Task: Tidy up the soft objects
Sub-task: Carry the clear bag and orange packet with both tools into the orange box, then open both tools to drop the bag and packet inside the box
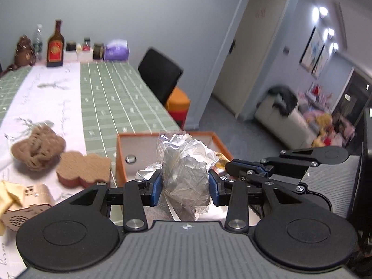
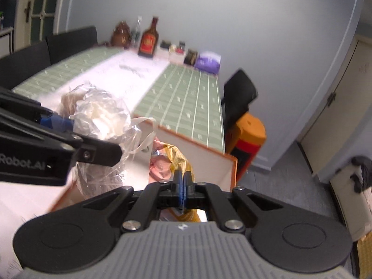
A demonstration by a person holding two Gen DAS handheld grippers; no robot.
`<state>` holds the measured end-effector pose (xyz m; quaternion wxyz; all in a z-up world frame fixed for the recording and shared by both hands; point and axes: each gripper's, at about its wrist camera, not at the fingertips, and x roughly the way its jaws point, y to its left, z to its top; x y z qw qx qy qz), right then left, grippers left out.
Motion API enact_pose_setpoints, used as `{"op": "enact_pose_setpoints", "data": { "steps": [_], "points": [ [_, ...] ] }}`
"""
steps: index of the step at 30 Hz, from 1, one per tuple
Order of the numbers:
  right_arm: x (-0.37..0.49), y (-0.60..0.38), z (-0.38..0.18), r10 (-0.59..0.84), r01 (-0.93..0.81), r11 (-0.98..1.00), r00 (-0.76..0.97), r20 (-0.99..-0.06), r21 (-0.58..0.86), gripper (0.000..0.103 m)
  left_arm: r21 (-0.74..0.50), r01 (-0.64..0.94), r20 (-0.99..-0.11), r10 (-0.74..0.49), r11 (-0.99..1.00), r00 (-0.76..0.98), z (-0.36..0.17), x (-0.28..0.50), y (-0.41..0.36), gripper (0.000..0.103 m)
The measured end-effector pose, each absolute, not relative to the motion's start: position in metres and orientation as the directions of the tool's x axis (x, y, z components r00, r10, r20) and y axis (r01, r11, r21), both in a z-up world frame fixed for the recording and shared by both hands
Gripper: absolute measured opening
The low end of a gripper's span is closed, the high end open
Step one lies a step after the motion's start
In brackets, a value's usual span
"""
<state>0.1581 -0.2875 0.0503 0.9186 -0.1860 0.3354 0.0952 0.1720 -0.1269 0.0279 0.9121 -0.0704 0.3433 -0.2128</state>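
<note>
Crinkled clear plastic bundle [image 1: 186, 169] is clamped in your left gripper [image 1: 185, 187] above the orange box [image 1: 121, 160], ready to drop in, while your right gripper [image 2: 183, 182] pinches a yellow wrapper [image 2: 179, 158] there

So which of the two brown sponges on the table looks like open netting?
The loofah-like sponge farther from the orange box; the flat felt-like sponge beside it is dense.
</note>
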Motion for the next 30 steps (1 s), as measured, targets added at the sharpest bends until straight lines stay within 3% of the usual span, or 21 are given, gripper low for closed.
{"op": "enact_pose_setpoints", "data": {
  "steps": [8,19,27,29,30],
  "points": [
    [0.186,-0.29,0.015,0.007,-0.333,0.889,0.696,-0.718,-0.314,0.0,-0.19,0.339,-0.721,-0.366,0.921,0.589,0.005,0.199,-0.158,0.046],
    [0.205,-0.289,-0.019,-0.007,-0.384,0.873,0.607,-0.795,-0.301,0.0,-0.129,0.299,-0.795,-0.279,0.945,0.539,-0.015,0.215,-0.165,0.048],
    [0.205,-0.292,-0.03,-0.012,-0.403,0.867,0.57,-0.822,-0.293,0.0,-0.13,0.299,-0.808,-0.276,0.945,0.521,-0.025,0.217,-0.165,0.062],
    [0.203,-0.291,-0.031,-0.013,-0.408,0.863,0.57,-0.822,-0.296,0.002,-0.138,0.309,-0.803,-0.289,0.941,0.521,-0.027,0.215,-0.165,0.065],
    [0.202,-0.291,-0.031,-0.014,-0.412,0.859,0.573,-0.819,-0.303,0.009,-0.137,0.31,-0.803,-0.289,0.941,0.522,-0.026,0.214,-0.165,0.065]
  ]
}}
